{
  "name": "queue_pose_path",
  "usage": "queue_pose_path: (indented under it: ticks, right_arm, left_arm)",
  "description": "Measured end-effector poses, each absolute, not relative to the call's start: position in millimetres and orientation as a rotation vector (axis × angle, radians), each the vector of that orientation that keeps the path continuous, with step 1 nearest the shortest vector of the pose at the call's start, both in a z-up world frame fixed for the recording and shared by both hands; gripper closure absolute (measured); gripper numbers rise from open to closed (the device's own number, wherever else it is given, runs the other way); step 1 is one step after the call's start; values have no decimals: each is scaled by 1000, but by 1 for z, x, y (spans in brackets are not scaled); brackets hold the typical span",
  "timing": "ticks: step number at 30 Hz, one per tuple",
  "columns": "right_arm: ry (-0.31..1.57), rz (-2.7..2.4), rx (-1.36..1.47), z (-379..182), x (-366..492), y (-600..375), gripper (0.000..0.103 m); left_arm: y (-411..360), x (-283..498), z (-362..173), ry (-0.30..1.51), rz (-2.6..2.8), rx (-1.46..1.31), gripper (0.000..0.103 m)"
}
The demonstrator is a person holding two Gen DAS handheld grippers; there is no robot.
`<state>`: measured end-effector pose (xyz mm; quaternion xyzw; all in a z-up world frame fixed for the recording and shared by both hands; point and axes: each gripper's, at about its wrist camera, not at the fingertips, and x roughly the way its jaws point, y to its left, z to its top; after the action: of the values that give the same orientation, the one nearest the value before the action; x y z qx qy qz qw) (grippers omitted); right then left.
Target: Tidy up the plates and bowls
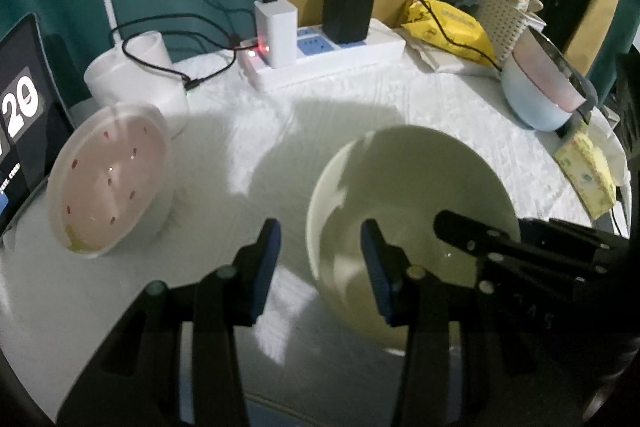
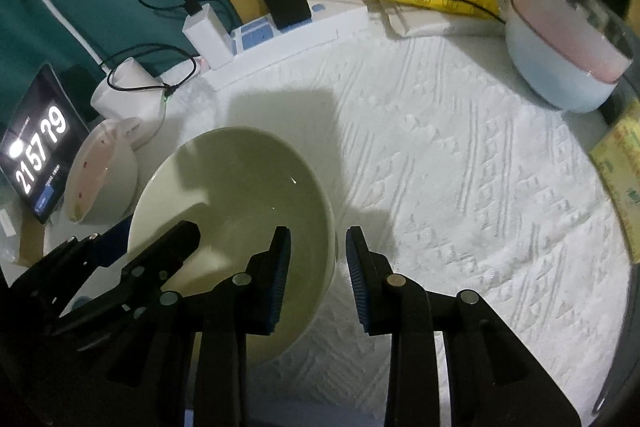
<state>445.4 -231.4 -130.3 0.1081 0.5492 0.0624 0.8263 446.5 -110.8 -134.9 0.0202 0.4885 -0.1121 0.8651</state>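
Note:
A large cream bowl point(image 1: 404, 187) point(image 2: 240, 179) stands on the white patterned cloth point(image 2: 460, 187). My left gripper point(image 1: 320, 227) is open and straddles the bowl's left rim, one blue pad outside and one inside, neither pressing. My right gripper point(image 2: 318, 233) is open over the opposite rim in the same way. Each view shows the other gripper's black fingers point(image 1: 460, 231) point(image 2: 176, 243) reaching into the bowl. A smaller white bowl point(image 1: 108, 179) point(image 2: 100, 179), pink inside with red dots, stands to the left, tilted.
At the back are a power strip point(image 1: 360, 51) with chargers and cables, a white cup point(image 1: 132, 79), and a tablet showing a clock point(image 2: 36, 147). A blue-and-pink pot point(image 2: 560, 59), a yellow pack point(image 1: 444, 23) and a yellow patterned packet point(image 1: 588, 171) are on the right.

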Motion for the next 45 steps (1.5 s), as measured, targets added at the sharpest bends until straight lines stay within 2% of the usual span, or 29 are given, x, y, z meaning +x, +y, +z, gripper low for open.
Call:
queue_pose_path:
  ticks: [2, 5, 8, 10, 24, 45]
  right_arm:
    - [1171, 133, 234, -132, 447, -231, 72]
    - [1166, 135, 234, -132, 448, -230, 79]
    - [1157, 133, 219, -132, 447, -227, 82]
    - [1152, 131, 211, -132, 447, -227, 85]
    - [1071, 129, 172, -113, 439, -222, 85]
    - [943, 143, 150, -55, 402, -218, 85]
  left_arm:
    - [-111, 447, -137, 1026, -245, 40, 61]
    - [-112, 447, -138, 1023, -255, 41, 61]
    - [-115, 446, -140, 1022, -279, 44, 69]
    - [-118, 445, -139, 1015, -289, 57, 70]
    - [-113, 436, -117, 931, -290, 40, 71]
    - [-105, 392, -63, 807, -297, 23, 71]
